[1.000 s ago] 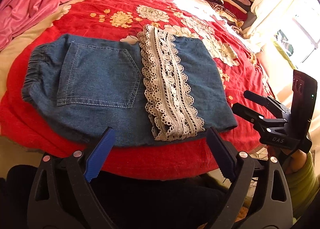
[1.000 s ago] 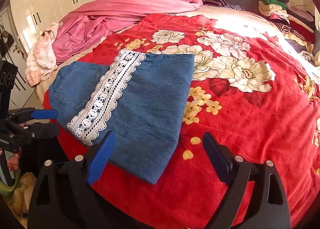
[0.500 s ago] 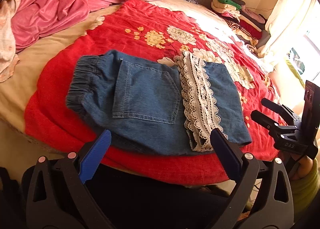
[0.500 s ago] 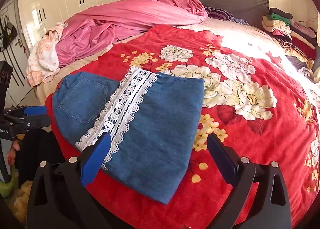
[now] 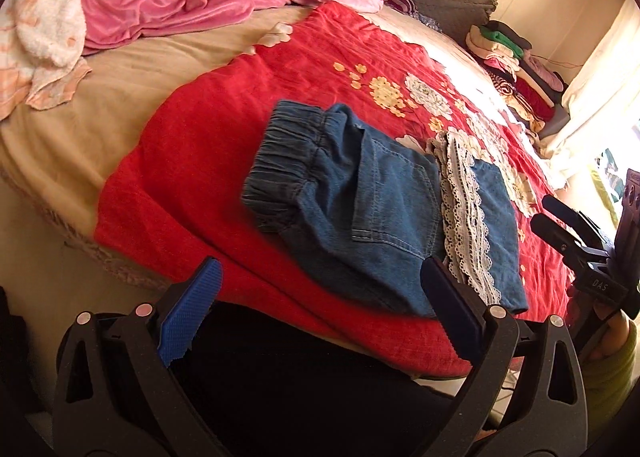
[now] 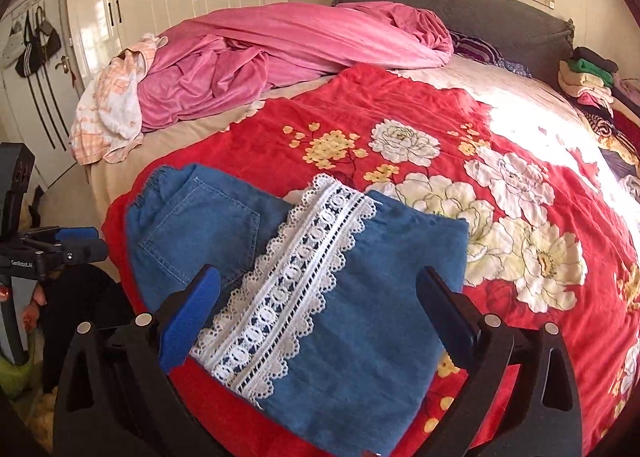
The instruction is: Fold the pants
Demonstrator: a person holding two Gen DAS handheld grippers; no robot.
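Two grippers, both wide open and empty: left gripper back off the bed's near edge, right gripper hovering above the lace. One pair of pants, folded (denim, elastic waist to the left), flat on the red floral blanket near its front edge. One lace strip across it. Compared with a second ago: both grippers pulled back, left view swung leftward, pants unmoved.
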